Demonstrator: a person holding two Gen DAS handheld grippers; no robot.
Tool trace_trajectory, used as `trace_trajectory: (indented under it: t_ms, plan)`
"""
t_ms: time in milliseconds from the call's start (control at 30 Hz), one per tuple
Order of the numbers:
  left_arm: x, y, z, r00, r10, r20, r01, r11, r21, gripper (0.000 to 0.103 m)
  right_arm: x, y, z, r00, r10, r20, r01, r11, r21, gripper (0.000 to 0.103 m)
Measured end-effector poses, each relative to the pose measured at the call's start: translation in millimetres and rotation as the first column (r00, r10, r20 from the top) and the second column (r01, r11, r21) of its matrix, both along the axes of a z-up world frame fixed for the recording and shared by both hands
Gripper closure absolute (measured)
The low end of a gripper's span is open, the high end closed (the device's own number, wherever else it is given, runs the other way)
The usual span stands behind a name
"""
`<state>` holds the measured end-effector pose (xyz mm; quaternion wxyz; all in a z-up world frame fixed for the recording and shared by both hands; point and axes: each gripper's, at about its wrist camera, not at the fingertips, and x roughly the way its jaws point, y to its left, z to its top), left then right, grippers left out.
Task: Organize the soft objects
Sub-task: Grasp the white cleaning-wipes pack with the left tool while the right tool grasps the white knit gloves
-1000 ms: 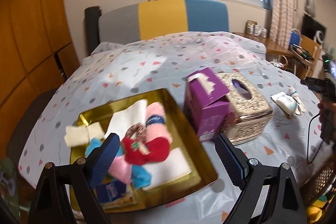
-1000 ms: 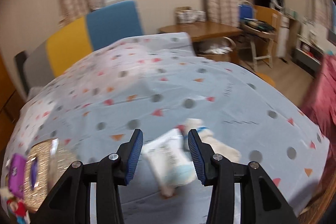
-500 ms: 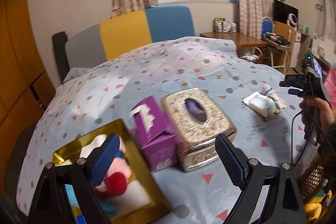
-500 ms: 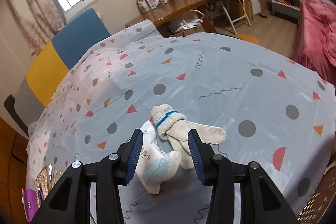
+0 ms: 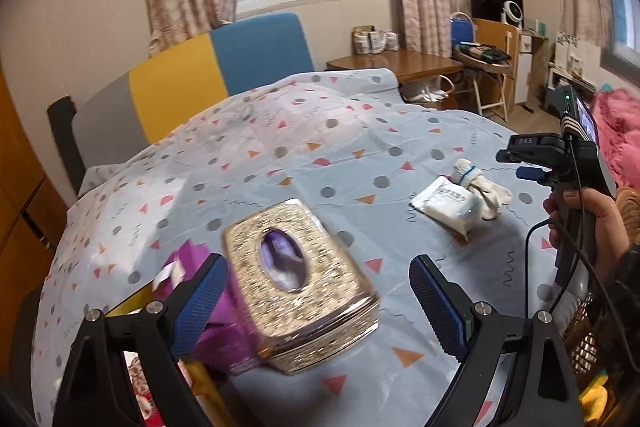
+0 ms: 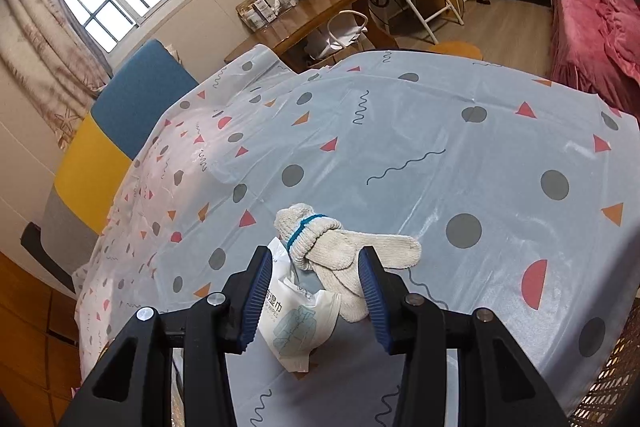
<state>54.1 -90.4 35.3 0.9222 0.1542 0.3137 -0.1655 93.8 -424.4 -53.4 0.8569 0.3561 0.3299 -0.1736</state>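
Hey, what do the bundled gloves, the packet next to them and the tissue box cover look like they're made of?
Gloves: knitted cotton-like yarn, off-white, ribbed loops visible, blue band at the cuff.
Wet wipes packet: thin glossy plastic film, crinkled and printed.
Tissue box cover: embossed silvery-gold surface, possibly metal or metallised plastic; the sheen leaves it open.

White gloves, blue-banded, on a grey dotted tablecloth.
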Motion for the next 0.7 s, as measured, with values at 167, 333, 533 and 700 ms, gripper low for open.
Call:
trace_trajectory:
  t_ms: [167, 333, 533, 700]
  plan:
    - [7.2, -26.3, -4.7, 0.999, -0.044, -0.016, 0.045, 0.999, 0.009, 0.01, -4.6, -5.3, 0.4, 1.0, -0.023, 0.02, 0.022, 0.999, 0.023, 0.058]
    - [17.4, -54.5, -8.9, 0.996, -0.089, -0.03, 0.09, 0.996, 0.014, 0.01, -11.0, -12.1, 0.0, 0.998, -0.058, 0.036, 0.056, 0.997, 0.047, 0.058]
    - [36.1, -89.2, -16.6, 0.985, -0.144, -0.092, 0.142, 0.99, -0.028, 0.01, -25.0, -29.6, -3.7, 0.987, -0.157, 0.048, 0.152, 0.984, 0.096, 0.058]
    - [54.4, -123.0, -41.3, 0.969, -0.176, -0.174, 0.176, 0.984, -0.016, 0.01, -29.6, -37.8, -7.6, 0.981, -0.186, 0.059, 0.176, 0.974, 0.144, 0.058]
